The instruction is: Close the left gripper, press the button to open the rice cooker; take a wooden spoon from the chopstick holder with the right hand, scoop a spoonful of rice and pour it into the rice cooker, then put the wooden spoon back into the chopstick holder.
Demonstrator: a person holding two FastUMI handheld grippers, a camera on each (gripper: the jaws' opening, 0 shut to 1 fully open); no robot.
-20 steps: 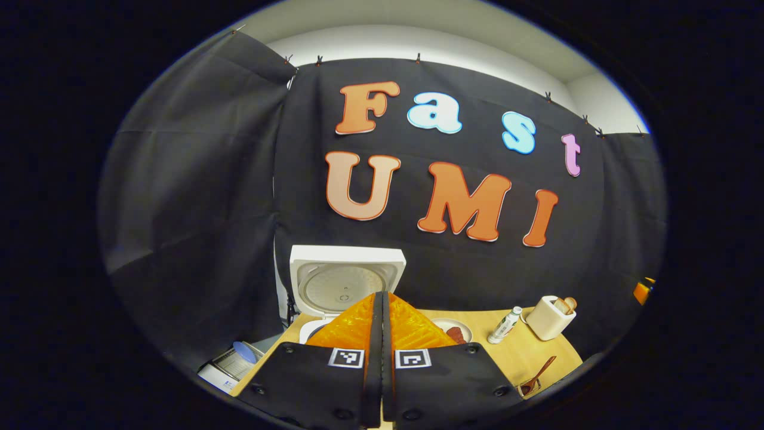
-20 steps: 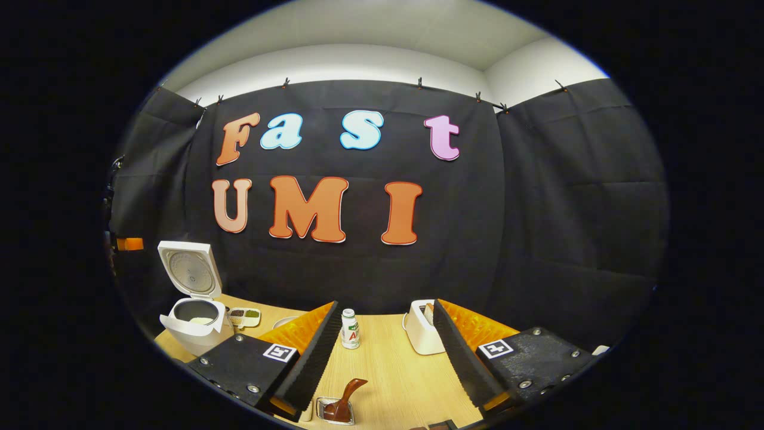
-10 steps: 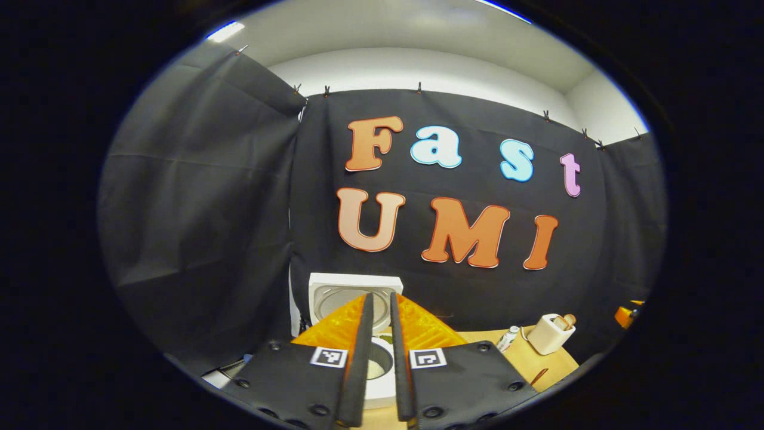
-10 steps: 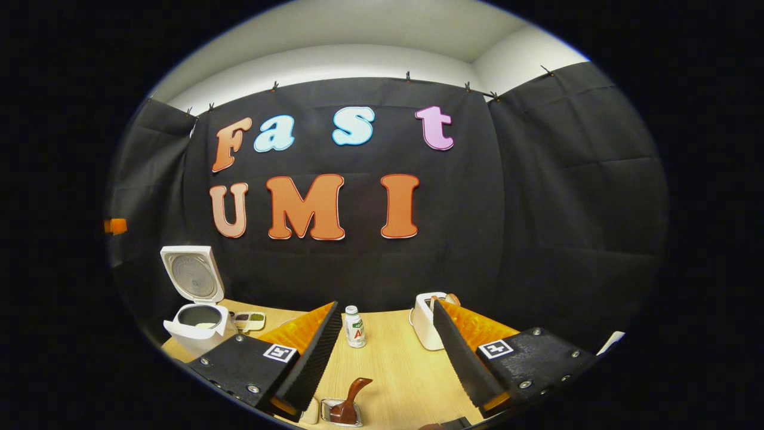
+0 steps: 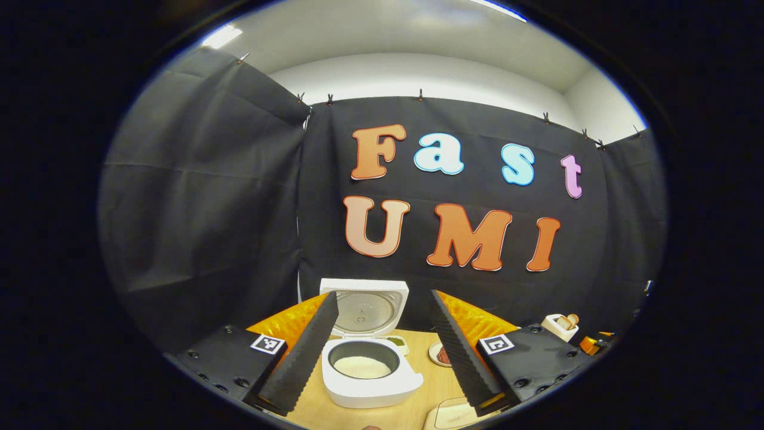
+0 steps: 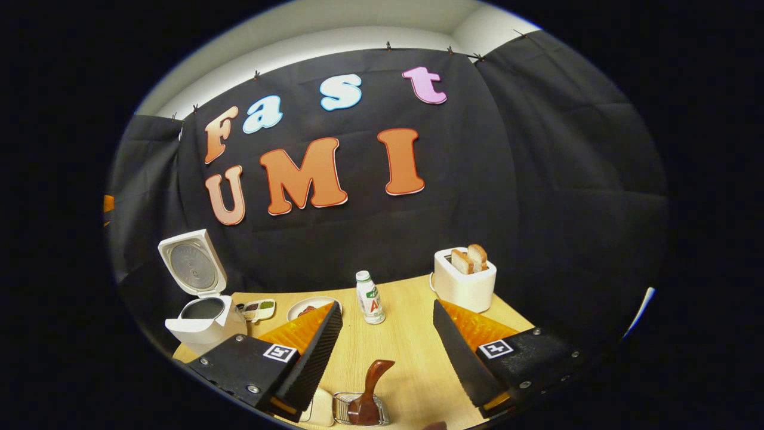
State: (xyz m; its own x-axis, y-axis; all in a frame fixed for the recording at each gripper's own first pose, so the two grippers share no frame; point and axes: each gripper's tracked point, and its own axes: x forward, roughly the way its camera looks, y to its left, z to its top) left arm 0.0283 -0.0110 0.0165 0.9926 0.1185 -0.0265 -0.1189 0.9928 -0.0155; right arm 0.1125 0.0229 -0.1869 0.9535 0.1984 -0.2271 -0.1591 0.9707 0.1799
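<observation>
The white rice cooker (image 5: 370,382) stands with its lid (image 5: 367,310) raised, and white rice (image 5: 362,367) lies in the pot. My left gripper (image 5: 382,294) is open in front of it, with the cooker between and beyond its fingers, untouched. In the right gripper view the cooker (image 6: 206,319) sits at the far left of the table. A wooden spoon (image 6: 373,385) stands in a wire chopstick holder (image 6: 358,412) near the table's front edge. My right gripper (image 6: 387,304) is open above and behind the spoon, holding nothing.
On the wooden table (image 6: 406,352) stand a small bottle (image 6: 370,298), a white toaster (image 6: 464,278) with bread slices, a plate (image 6: 301,309) and a small sauce dish (image 6: 258,307). A white object (image 5: 453,415) lies by the cooker's front right.
My left gripper went from shut to open and drew back, bringing the open cooker into full sight. The right gripper tipped down over the table near the spoon.
</observation>
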